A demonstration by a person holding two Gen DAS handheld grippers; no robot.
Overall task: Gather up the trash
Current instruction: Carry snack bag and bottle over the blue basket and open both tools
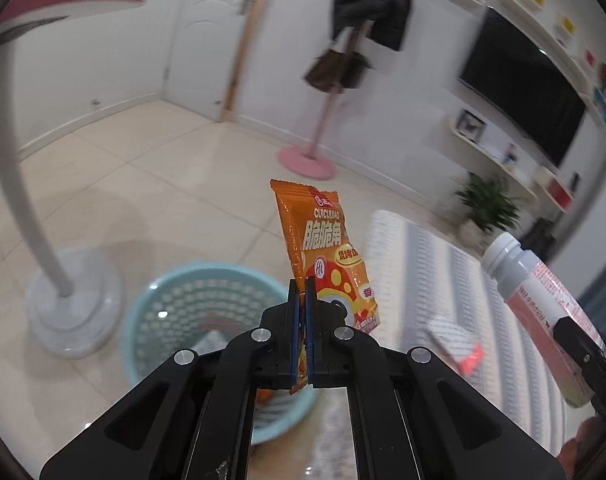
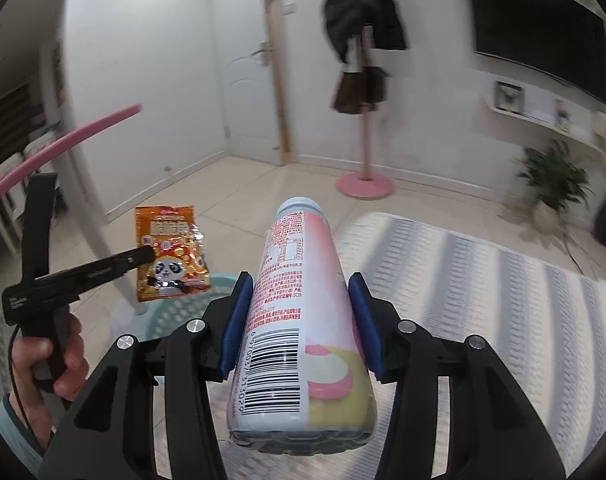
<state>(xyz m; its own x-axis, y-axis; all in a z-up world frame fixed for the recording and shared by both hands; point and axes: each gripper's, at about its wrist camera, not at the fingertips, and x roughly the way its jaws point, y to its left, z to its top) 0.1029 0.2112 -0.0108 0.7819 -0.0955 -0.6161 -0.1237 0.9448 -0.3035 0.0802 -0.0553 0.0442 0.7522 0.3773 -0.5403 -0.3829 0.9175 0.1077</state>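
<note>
The left gripper point(image 1: 302, 284) had its jaws squeezed together on an orange snack packet point(image 1: 327, 256). The packet stood up from the jaws, in the air just above a light blue basket point(image 1: 151, 320) on the tiled floor point(image 1: 163, 184). Something lay inside the basket, but it was too blurry to tell what.

The right gripper point(image 2: 301, 288) had its blue pads point(image 2: 237, 320) clamped on both sides of a pink and white plastic bottle point(image 2: 299, 320). The bottle lay along the fingers with its white cap pointing away, up in the air over a striped rug point(image 2: 483, 280).

In the right wrist view, a hand point(image 2: 43, 360) held the left gripper's handle. A pink coat stand point(image 2: 365, 152) with a dark coat stood by the wall.
</note>
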